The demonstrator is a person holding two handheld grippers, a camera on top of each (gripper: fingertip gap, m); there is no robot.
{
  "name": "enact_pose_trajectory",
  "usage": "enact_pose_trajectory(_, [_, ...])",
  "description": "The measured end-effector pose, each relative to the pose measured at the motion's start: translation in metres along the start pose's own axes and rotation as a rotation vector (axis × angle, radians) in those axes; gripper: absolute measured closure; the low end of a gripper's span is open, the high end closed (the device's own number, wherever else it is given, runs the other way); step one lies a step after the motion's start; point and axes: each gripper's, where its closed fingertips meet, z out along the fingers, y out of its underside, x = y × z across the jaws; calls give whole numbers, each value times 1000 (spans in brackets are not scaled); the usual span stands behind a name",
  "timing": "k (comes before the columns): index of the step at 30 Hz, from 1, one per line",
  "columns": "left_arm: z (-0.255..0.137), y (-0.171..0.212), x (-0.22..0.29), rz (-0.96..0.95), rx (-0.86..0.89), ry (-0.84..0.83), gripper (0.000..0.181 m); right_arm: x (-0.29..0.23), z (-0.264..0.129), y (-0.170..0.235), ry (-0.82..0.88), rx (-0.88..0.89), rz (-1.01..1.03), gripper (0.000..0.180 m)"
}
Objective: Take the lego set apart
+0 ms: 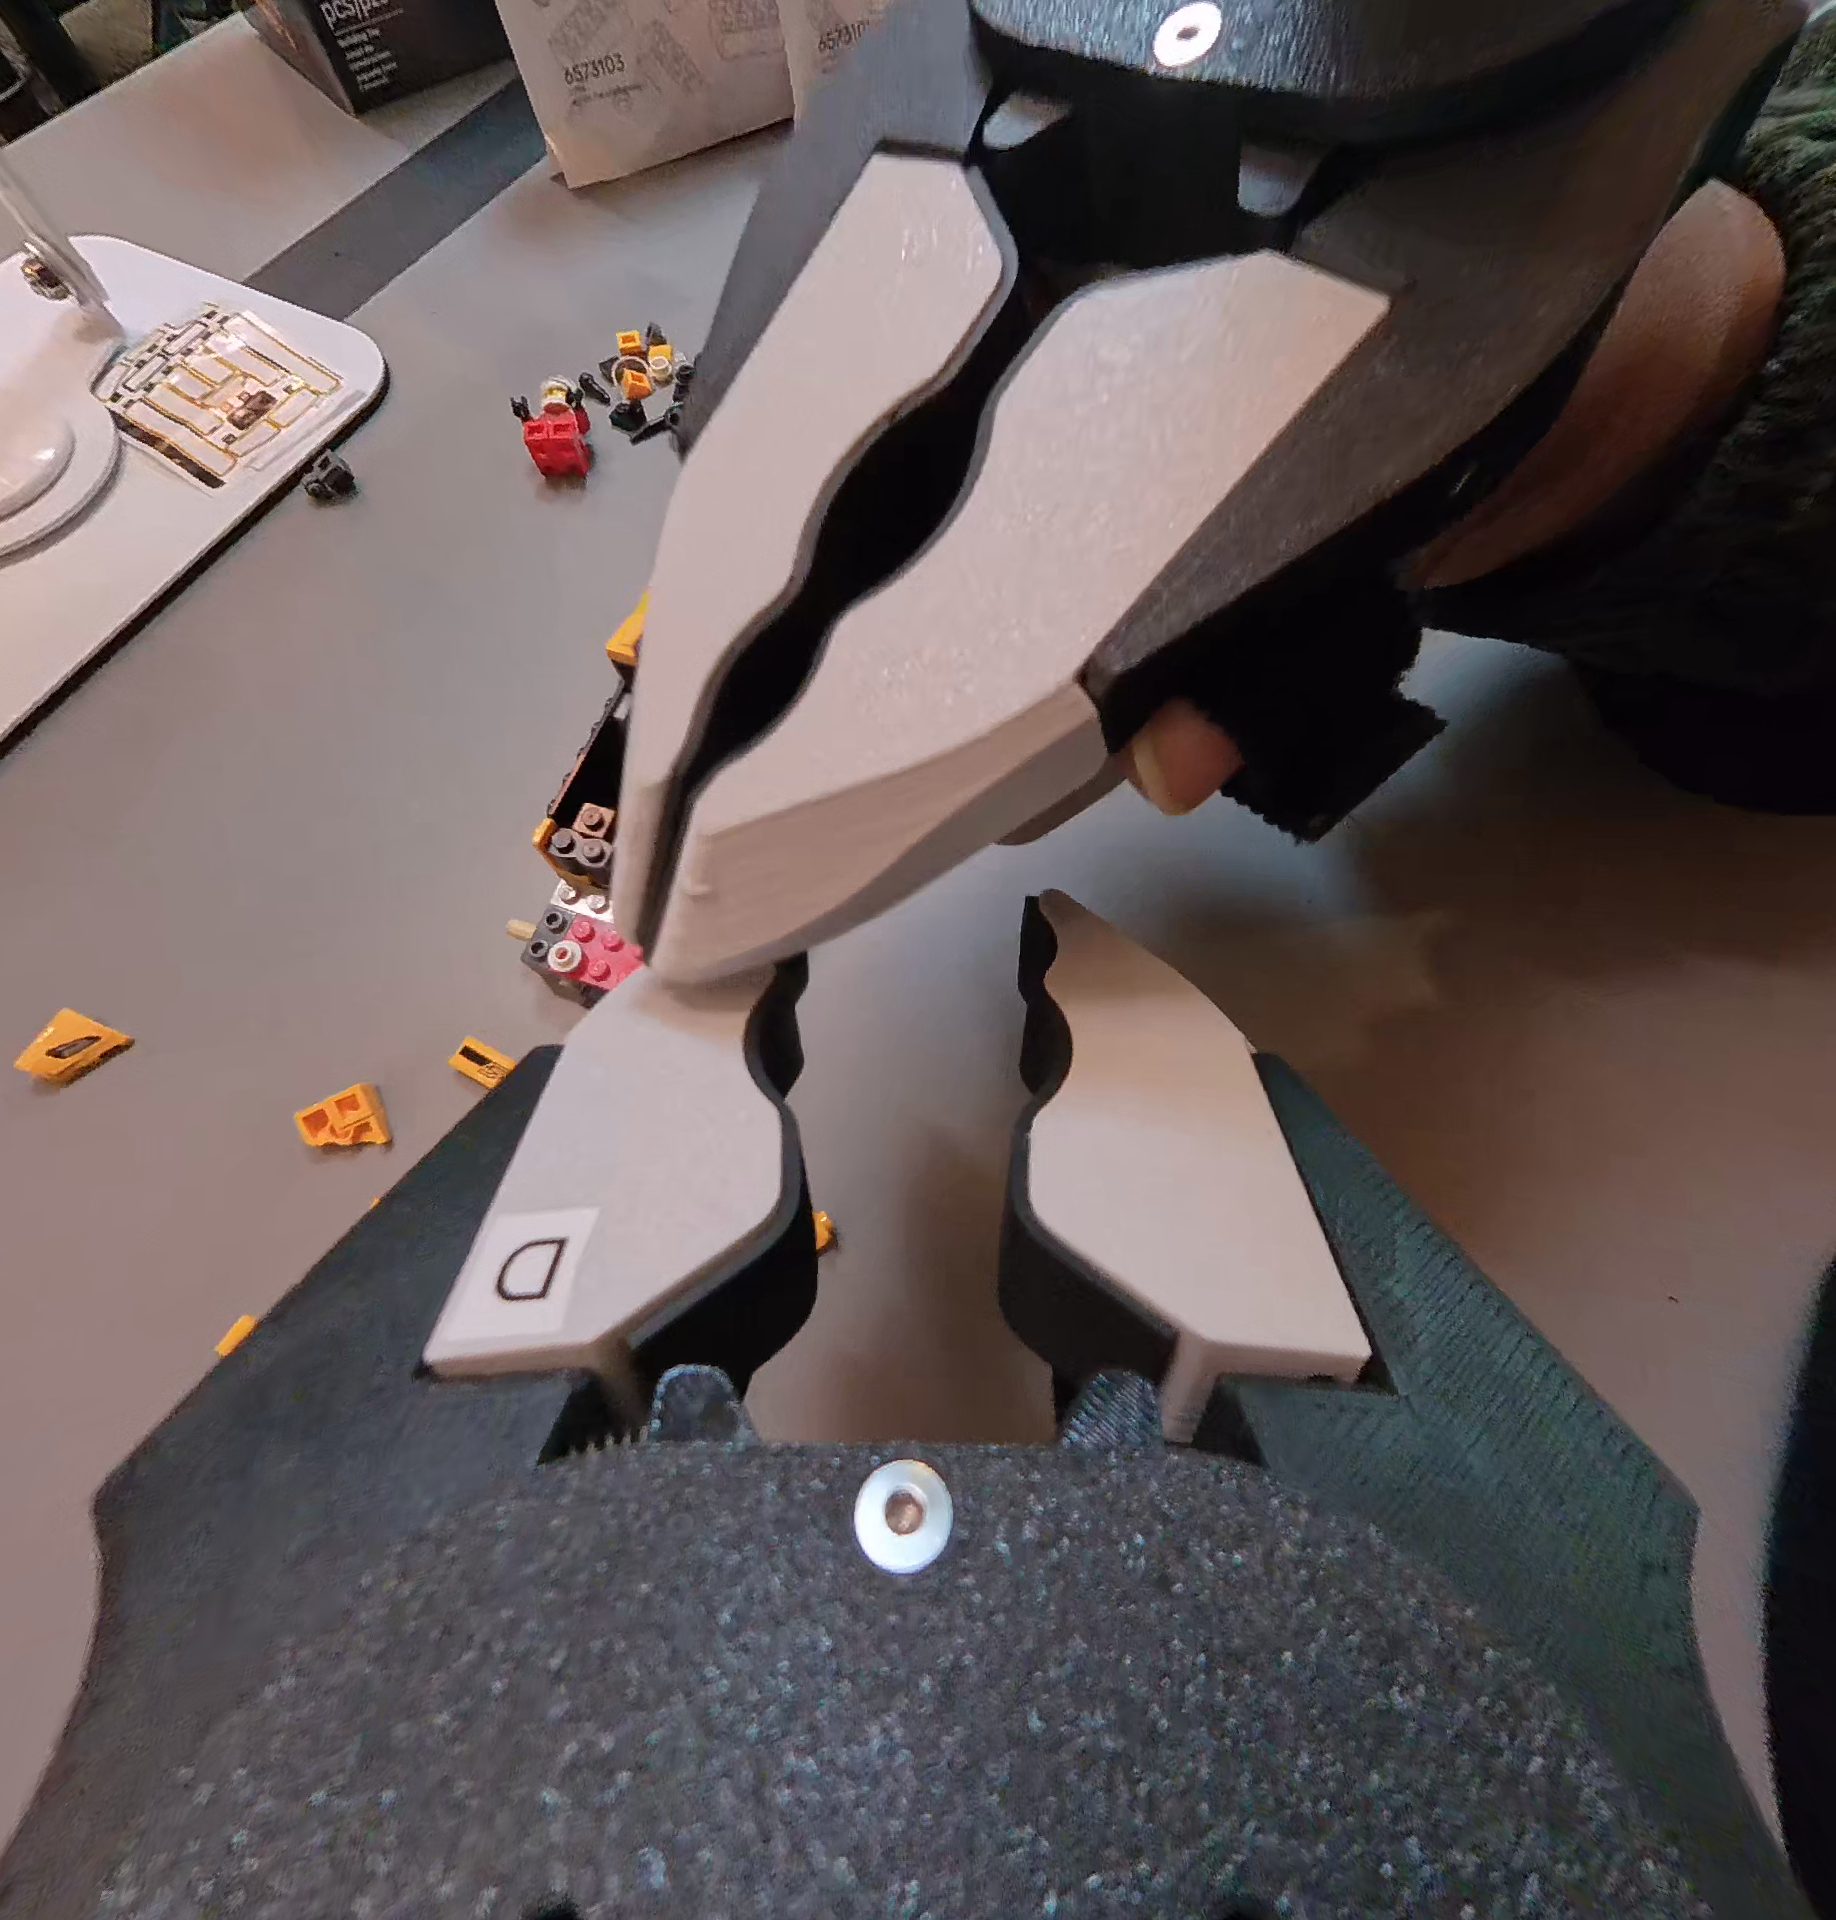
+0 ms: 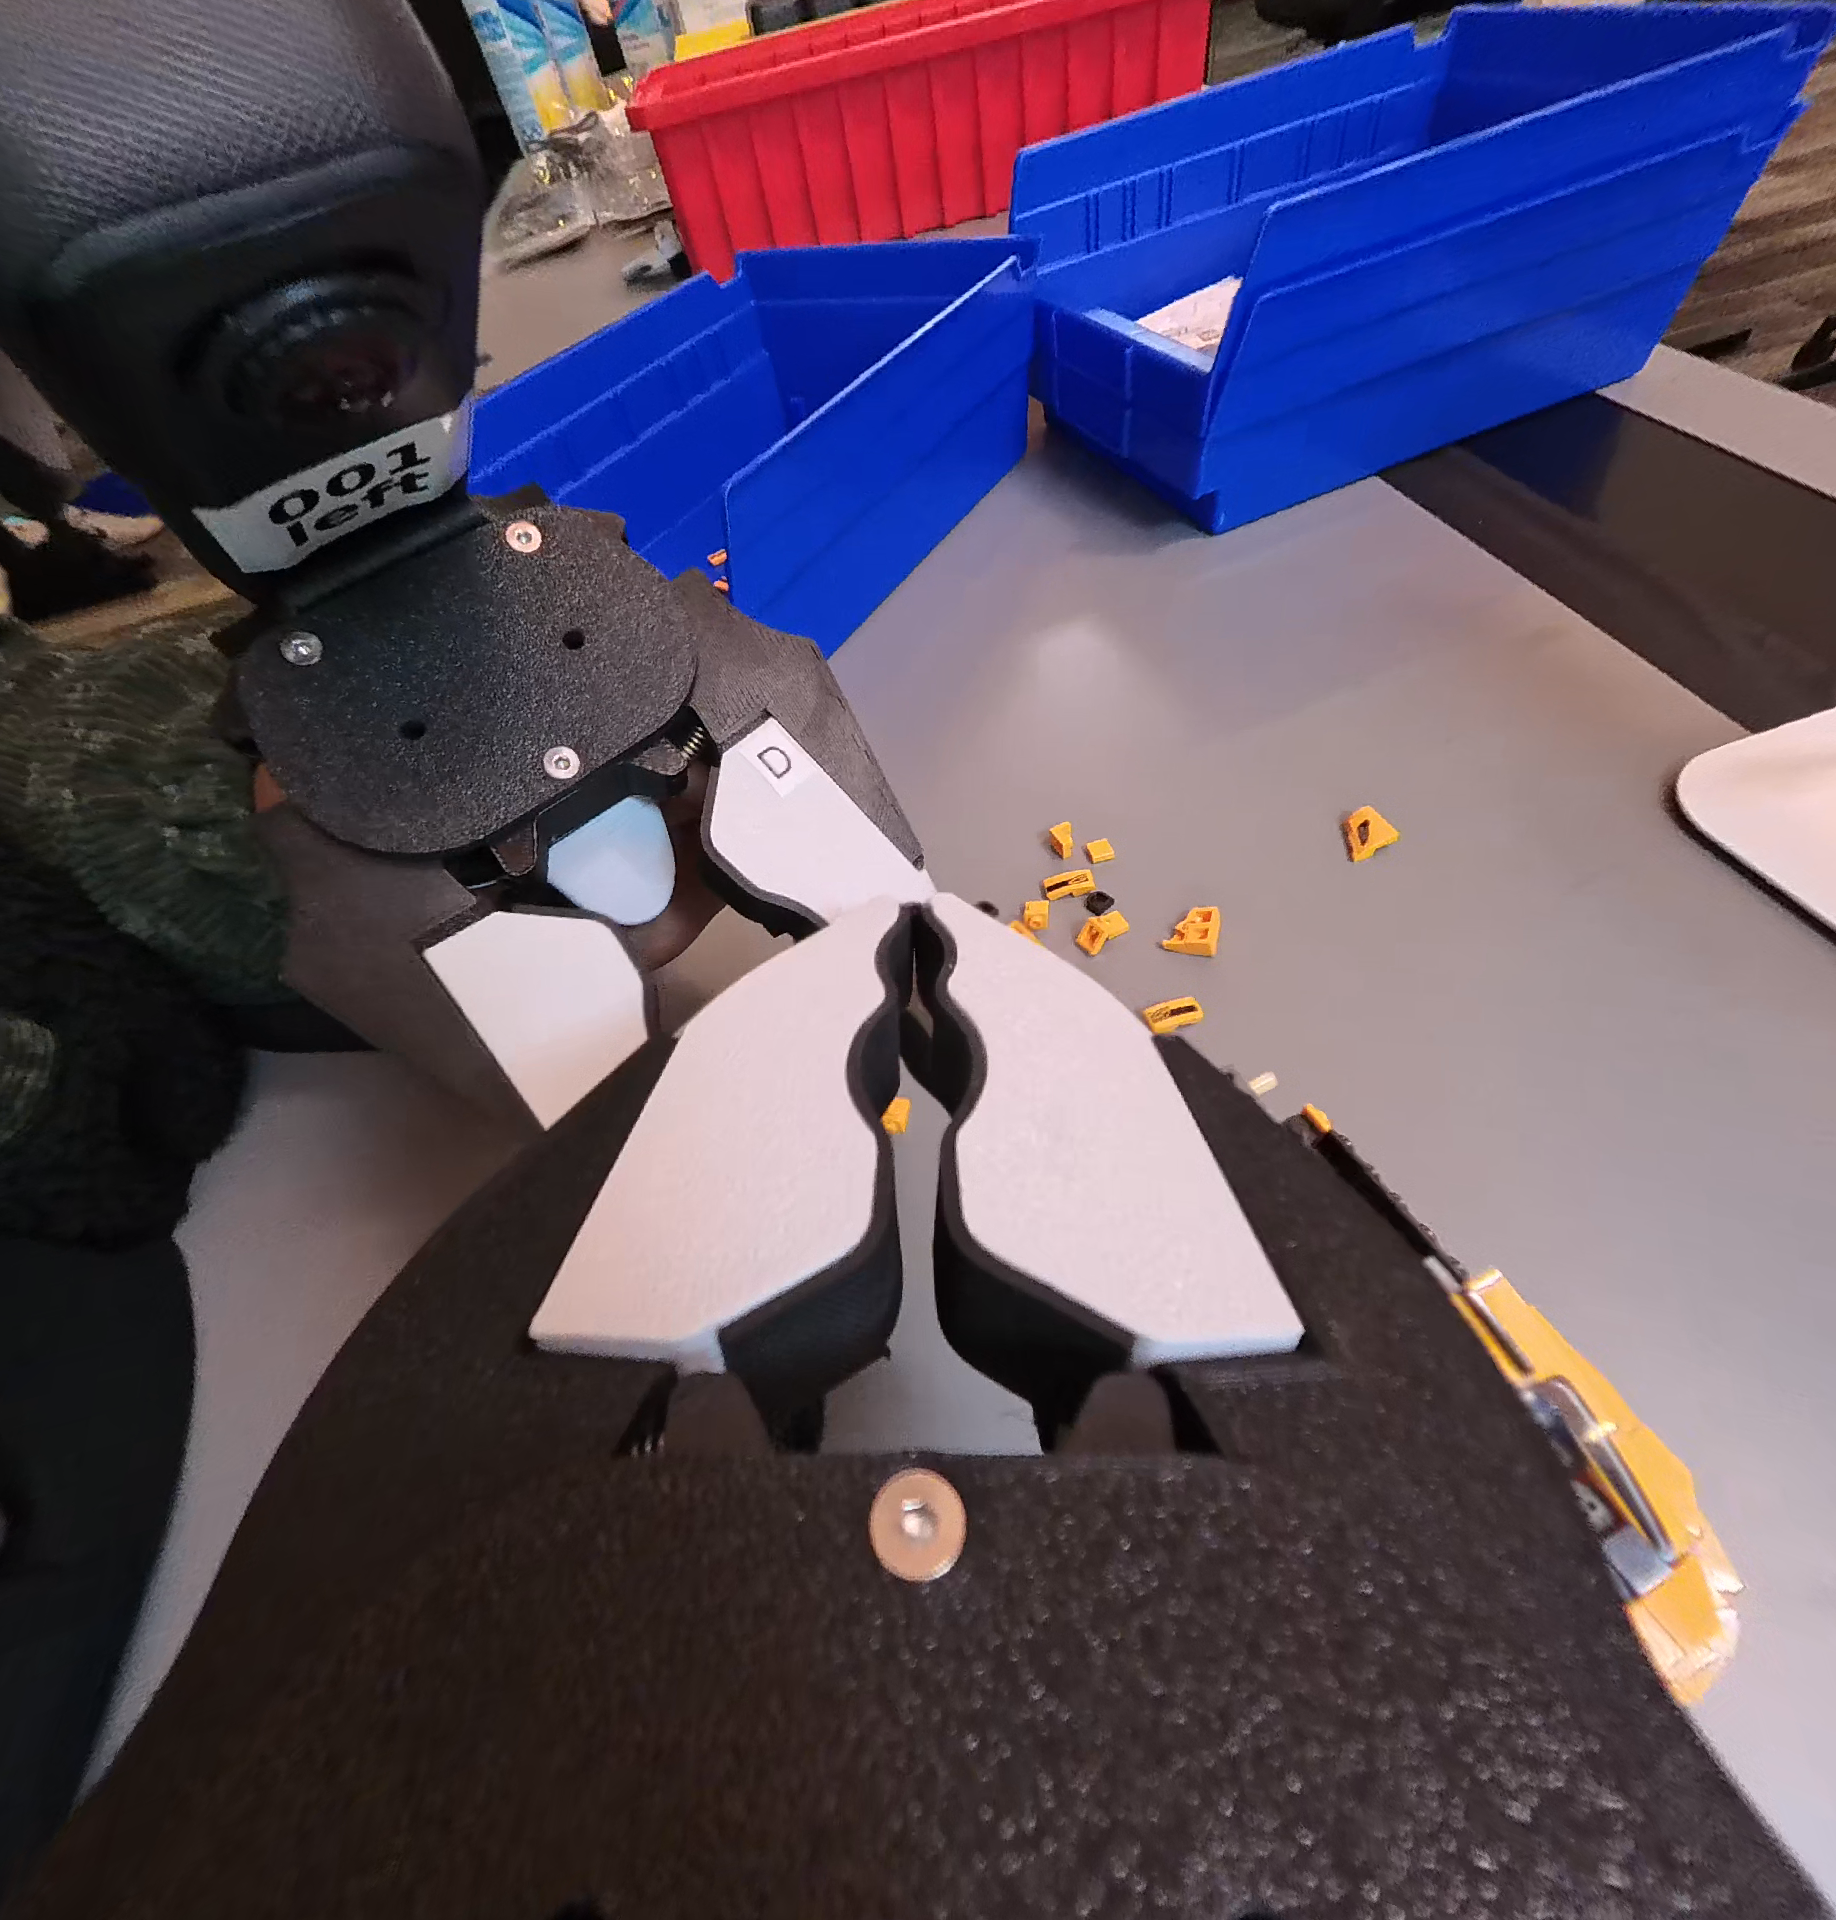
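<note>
On the table (image 1: 270, 727), the partly dismantled lego model (image 1: 581, 894) lies just left of the right gripper (image 1: 665, 935), whose tips cross over the left gripper (image 1: 914, 997). Loose pieces (image 1: 342, 1117) lie left of the model; beyond it are a minifigure (image 1: 555, 426) and, seemingly, small parts (image 1: 644, 379). Storage bins (image 2: 872, 436) stand behind more scattered pieces (image 2: 1194, 930).

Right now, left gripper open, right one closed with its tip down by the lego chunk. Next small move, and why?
Probably ease the left gripper forward-left and close on the remaining lego chunk to brace it. Its jaws are open and hold nothing, while the right gripper is shut with its tip at the chunk; whether it pinches a brick is hidden.
</note>
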Motion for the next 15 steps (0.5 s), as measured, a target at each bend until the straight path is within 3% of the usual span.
enact_pose_trajectory(15, [0, 2, -2, -18, -4, 3, 140, -2, 0, 4, -9, -6, -2, 180])
